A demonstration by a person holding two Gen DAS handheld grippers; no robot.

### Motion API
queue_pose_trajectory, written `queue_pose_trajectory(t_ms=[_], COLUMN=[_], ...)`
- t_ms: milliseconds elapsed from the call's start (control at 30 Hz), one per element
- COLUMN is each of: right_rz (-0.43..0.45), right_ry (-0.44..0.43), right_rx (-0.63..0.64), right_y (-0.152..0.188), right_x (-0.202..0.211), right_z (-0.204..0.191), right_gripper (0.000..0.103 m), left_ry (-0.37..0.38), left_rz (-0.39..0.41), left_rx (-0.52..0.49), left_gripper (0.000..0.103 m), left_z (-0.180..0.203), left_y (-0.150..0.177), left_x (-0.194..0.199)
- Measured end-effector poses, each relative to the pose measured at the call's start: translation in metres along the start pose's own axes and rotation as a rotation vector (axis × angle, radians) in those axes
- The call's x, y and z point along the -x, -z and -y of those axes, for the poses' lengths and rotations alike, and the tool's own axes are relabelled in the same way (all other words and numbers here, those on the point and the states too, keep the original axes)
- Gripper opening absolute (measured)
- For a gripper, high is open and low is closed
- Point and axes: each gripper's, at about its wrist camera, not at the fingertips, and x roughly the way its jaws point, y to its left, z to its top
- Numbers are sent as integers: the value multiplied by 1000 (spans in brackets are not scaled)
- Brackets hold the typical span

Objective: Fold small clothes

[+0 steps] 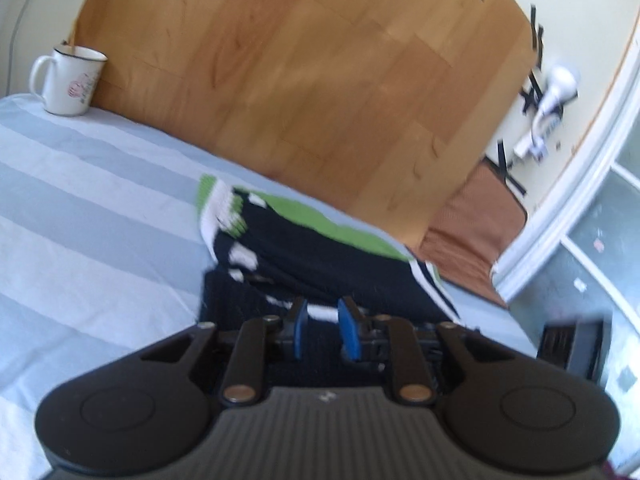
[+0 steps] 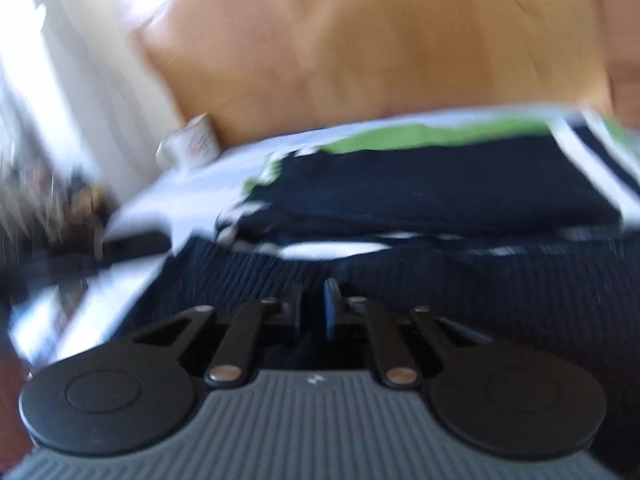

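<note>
In the left wrist view, the small dark navy garment with green panels and white stripes (image 1: 304, 248) lies on the table covered with a pale blue and white striped cloth (image 1: 92, 216), near its far edge, and it is bunched in several uneven layers, so I judge the folding is begun but not finished. A ribbed navy hem of this garment comes toward the camera and passes under the left gripper (image 1: 322, 322). Its blue pads (image 1: 349, 330) stand only a little apart, with a narrow gap where a white stripe of the fabric shows; I cannot tell if the pads really press on the cloth or only hover just above it. A white enamel mug with a dark rim (image 1: 66, 80) stands far to the left on the same table, well apart from the garment, against a wooden board (image 1: 304, 80). The right wrist view is strongly blurred. There the same navy garment (image 2: 420, 196) fills the middle, with the ribbed part just in front of the right gripper (image 2: 314, 304). The jaws are nearly together, with dark fabric around the tips, but the blur hides whether a fold is pinched. What is left, in my judgement, is to bring the loose ribbed edge over and flatten the pile into a neat shape.
</note>
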Motion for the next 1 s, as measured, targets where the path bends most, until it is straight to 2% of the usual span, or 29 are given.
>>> queue_pose_trajectory(t_ms=[200, 333, 400, 433, 467, 633, 767, 1000], right_rz=[116, 134, 130, 131, 161, 195, 202, 210], right_ry=[45, 151, 233, 301, 322, 280, 294, 271], right_rx=[-6, 7, 19, 39, 63, -81, -58, -83], right_y=[5, 17, 26, 31, 36, 41, 43, 42], right_x=[60, 89, 98, 104, 112, 135, 133, 133], right_z=[23, 49, 67, 78, 87, 119, 113, 119], right_gripper=[22, 23, 23, 17, 10, 1, 1, 1], left_ry=[43, 6, -24, -20, -10, 9, 2, 7], left_rz=[-44, -73, -92, -96, -94, -94, -90, -86], left_rx=[-24, -63, -74, -68, -58, -32, -42, -56], left_gripper=[24, 26, 26, 26, 26, 26, 26, 32], left_z=[6, 9, 6, 3, 0, -5, -3, 0], left_y=[12, 19, 23, 24, 24, 24, 25, 25], left_x=[-16, -29, -34, -36, -36, -37, -36, -36])
